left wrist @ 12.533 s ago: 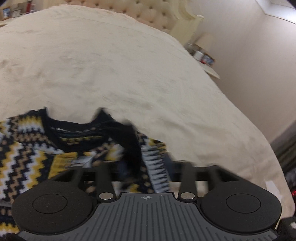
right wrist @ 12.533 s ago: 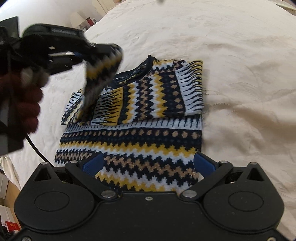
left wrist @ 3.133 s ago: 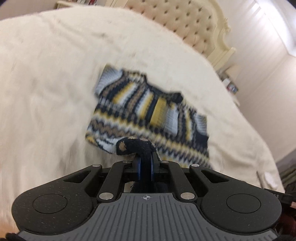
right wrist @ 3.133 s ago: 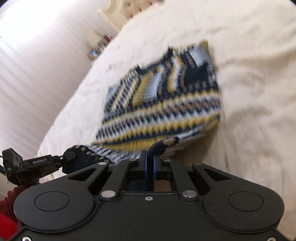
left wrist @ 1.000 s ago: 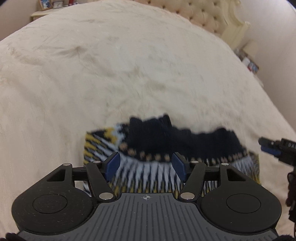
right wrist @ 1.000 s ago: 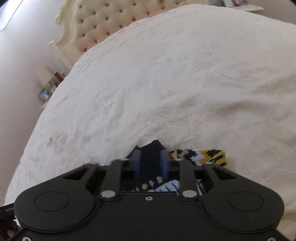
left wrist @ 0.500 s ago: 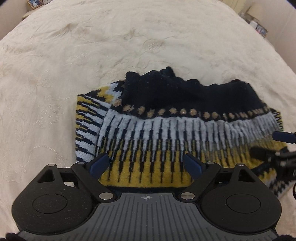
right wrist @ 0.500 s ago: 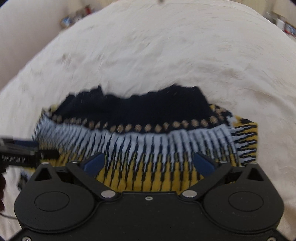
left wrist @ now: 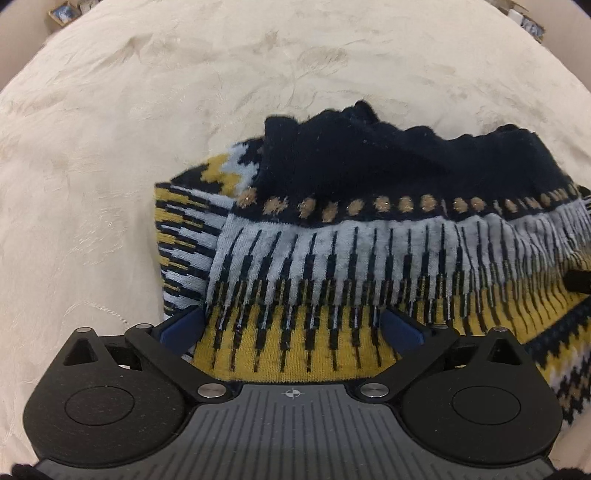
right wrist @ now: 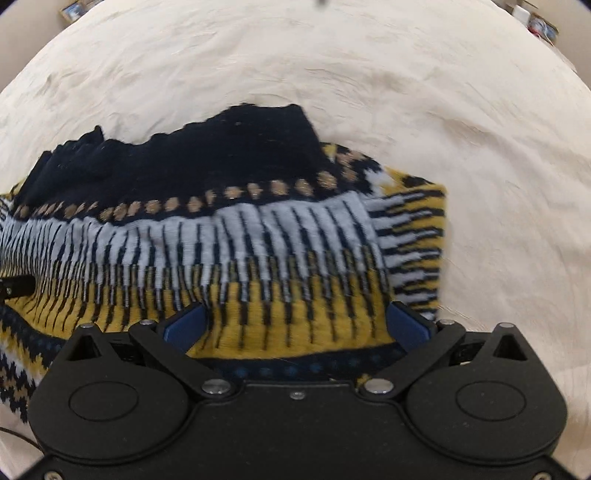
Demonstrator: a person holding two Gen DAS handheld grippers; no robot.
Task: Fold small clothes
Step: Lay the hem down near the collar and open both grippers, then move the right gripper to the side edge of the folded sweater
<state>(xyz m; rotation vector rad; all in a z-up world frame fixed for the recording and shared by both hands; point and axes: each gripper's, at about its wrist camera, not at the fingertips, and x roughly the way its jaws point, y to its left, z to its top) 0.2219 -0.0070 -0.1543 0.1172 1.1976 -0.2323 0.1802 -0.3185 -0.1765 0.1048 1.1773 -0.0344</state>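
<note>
A knitted sweater [left wrist: 369, 240] in navy, yellow and pale blue lies folded on the cream bedspread [left wrist: 147, 92], its dark navy hem band on top at the far side. My left gripper [left wrist: 291, 325] hovers over the sweater's left part, its jaws opening wide, blue pads apart over yellow knit and pressing on nothing. My right gripper [right wrist: 295, 325] stands open over the right part of the same sweater [right wrist: 221, 240], gripping nothing. Each gripper's black tip shows at the edge of the other's view: the right gripper's tip [left wrist: 578, 280] and the left gripper's tip [right wrist: 16, 288].
The cream bedspread [right wrist: 369, 66] spreads out on all sides of the sweater. Small framed items [left wrist: 62, 7] sit beyond the bed's far left corner. More small objects [right wrist: 539, 22] sit past the far right corner.
Both grippers let go of the sweater's hem, their jaws spread wide, and they sank closer to the folded sweater. The hem now lies over the upper half.
</note>
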